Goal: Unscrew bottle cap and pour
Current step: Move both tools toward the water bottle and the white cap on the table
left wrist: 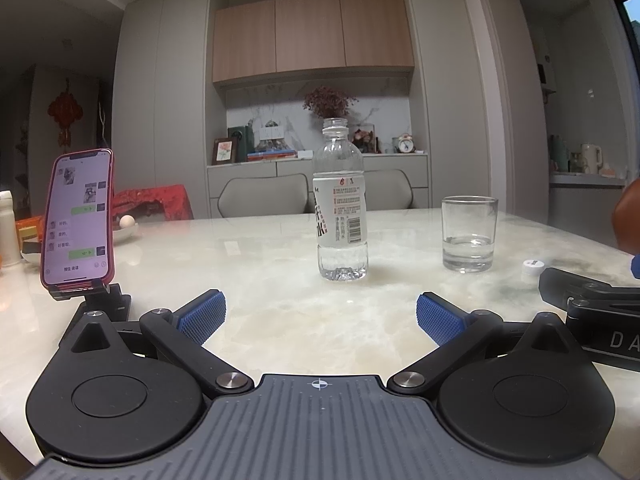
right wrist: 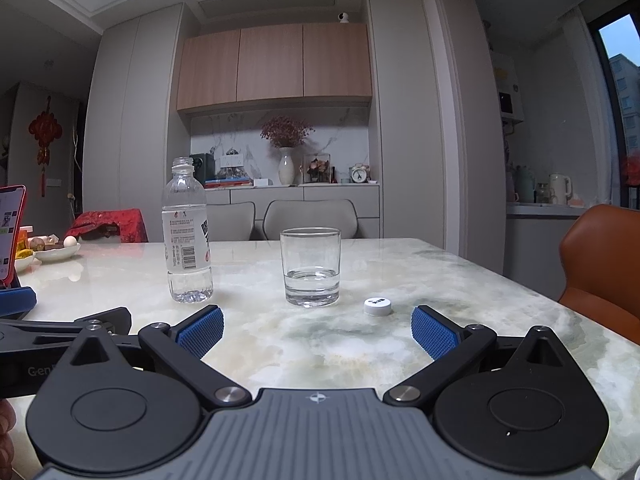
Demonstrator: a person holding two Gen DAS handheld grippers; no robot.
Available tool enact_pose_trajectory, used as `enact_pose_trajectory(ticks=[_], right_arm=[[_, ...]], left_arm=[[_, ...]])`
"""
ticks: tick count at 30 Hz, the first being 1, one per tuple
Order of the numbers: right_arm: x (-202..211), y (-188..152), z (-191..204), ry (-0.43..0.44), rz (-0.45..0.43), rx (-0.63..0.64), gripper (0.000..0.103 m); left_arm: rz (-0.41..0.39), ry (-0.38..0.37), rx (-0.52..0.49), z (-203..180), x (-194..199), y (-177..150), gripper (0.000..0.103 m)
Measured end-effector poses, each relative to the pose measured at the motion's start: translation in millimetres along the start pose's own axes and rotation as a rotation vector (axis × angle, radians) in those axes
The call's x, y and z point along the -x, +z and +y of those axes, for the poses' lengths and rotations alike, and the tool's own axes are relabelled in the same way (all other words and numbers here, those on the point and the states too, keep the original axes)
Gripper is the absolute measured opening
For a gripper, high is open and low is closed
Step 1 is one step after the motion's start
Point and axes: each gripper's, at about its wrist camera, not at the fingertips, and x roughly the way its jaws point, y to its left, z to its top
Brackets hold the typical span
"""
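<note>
A clear plastic bottle [left wrist: 341,200] with a white label stands upright and uncapped on the marble table [left wrist: 280,320]; a little water is in its base. It also shows in the right wrist view [right wrist: 186,232]. A drinking glass [left wrist: 469,234] with a little water stands to its right, also in the right wrist view [right wrist: 311,266]. The white cap [right wrist: 377,306] lies on the table right of the glass, also in the left wrist view [left wrist: 533,267]. My left gripper [left wrist: 320,316] is open and empty, short of the bottle. My right gripper [right wrist: 317,330] is open and empty, short of the glass and cap.
A phone in a red case [left wrist: 78,216] stands on a holder at the left. Plates with food and an egg [right wrist: 56,250] sit at the far left. An orange chair [right wrist: 600,264] stands at the table's right edge. Grey chairs [right wrist: 310,218] stand behind the table.
</note>
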Motion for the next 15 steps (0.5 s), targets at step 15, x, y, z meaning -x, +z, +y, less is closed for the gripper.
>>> enact_pose_trajectory(ticks=[15], right_arm=[[-8.7, 8.3, -4.9, -0.003, 0.057, -0.006, 0.103]], left_arm=[[0.023, -0.007, 0.001, -0.7, -5.1, 8.8, 0.103]])
